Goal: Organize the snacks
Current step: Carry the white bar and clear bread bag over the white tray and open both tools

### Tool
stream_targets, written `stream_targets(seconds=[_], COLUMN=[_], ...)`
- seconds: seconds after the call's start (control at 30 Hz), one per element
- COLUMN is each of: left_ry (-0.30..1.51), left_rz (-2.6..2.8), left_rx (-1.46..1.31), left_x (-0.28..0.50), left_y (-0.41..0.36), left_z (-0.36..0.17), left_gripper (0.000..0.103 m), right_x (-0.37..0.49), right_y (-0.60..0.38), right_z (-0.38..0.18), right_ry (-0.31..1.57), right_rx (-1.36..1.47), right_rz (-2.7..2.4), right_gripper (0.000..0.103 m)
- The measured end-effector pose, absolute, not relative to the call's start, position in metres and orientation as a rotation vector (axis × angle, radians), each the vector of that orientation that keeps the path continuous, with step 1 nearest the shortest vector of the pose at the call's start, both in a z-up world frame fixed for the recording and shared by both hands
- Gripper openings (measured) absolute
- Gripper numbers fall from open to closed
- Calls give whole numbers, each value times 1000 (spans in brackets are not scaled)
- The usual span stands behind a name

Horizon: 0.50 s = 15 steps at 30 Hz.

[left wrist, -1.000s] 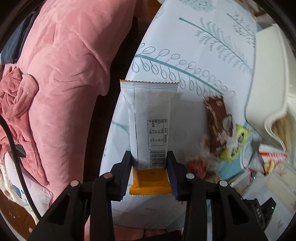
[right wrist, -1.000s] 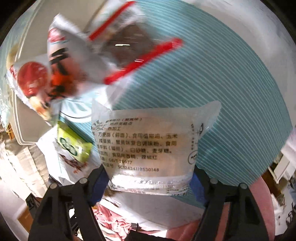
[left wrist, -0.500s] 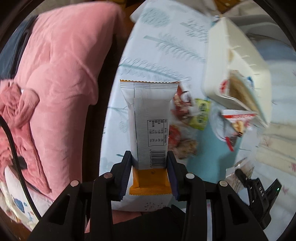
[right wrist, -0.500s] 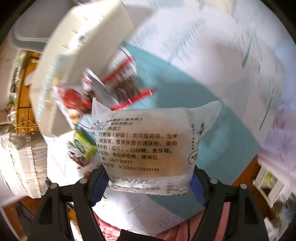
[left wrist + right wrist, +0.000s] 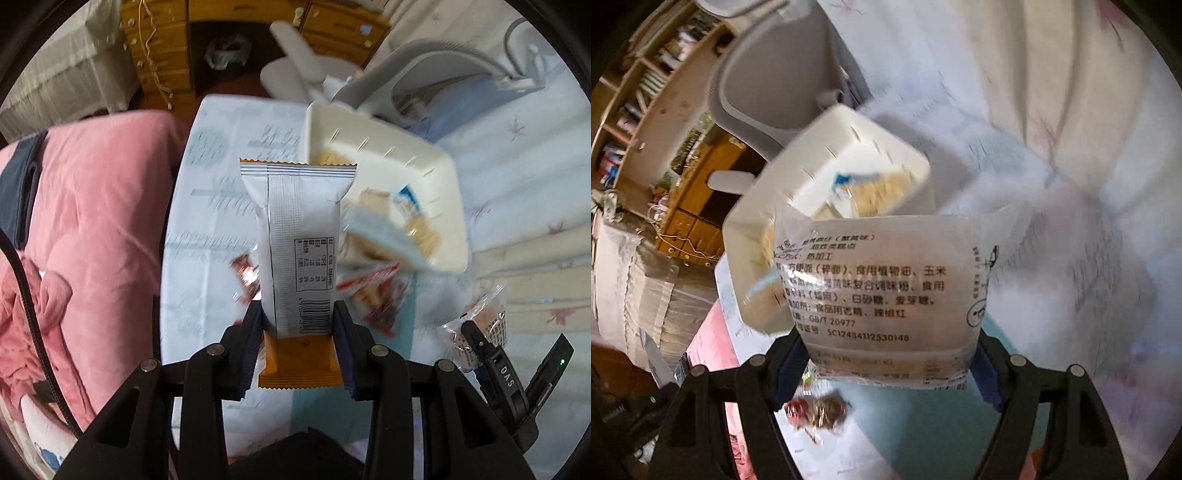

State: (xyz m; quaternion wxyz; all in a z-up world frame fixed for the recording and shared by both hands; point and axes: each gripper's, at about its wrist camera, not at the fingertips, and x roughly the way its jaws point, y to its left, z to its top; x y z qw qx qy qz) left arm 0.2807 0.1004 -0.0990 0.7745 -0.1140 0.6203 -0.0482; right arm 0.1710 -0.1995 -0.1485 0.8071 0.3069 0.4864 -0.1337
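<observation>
Left wrist view: I saw the left hand-held gripper point(image 5: 298, 332) clamped on a white-and-orange snack bar point(image 5: 297, 243), both fingers pressed against the wrapper near its barcode end. The bar stood up along the fingers, its orange crimped end toward the camera, held above the worktop point(image 5: 207, 236) with its leaf-print cloth. Beyond and to the right of the bar sat the white bin point(image 5: 388, 184), with several blurred packets inside it. A red-striped snack packet point(image 5: 373, 291) lay on the cloth just in front of the bin. A pink blanket point(image 5: 92, 221) filled the left side.

Right wrist view: the right hand-held gripper point(image 5: 888, 365) was closed on a clear snack pouch point(image 5: 886, 291) with printed black text, pinched at its lower corners and held in the air. Behind the pouch I noted the same white bin point(image 5: 757, 258), blurred, holding pale snacks and a blue-marked wrapper. Below the pouch a small dark-red snack point(image 5: 816, 410) lay on a teal patch of the cloth. A grey chair point(image 5: 764, 85) stood behind the bin.

The right hand-held gripper also showed at the lower right of the left view, pouch in its fingers.
</observation>
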Motion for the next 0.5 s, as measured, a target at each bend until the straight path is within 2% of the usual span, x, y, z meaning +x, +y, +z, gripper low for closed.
stream_targets(seconds=[0.23, 0.5], left_ry=[1197, 1076], left_rz=[-110, -132], left_rx=[-228, -205], left_x=[309, 332], left_y=[49, -6], left_z=[-73, -66], left_gripper=[36, 36], right_x=[209, 247], right_y=[-221, -243], right_z=[-129, -128], right_ry=[943, 893], right_rx=[554, 492], right_rz=[-182, -34], right_gripper=[77, 79])
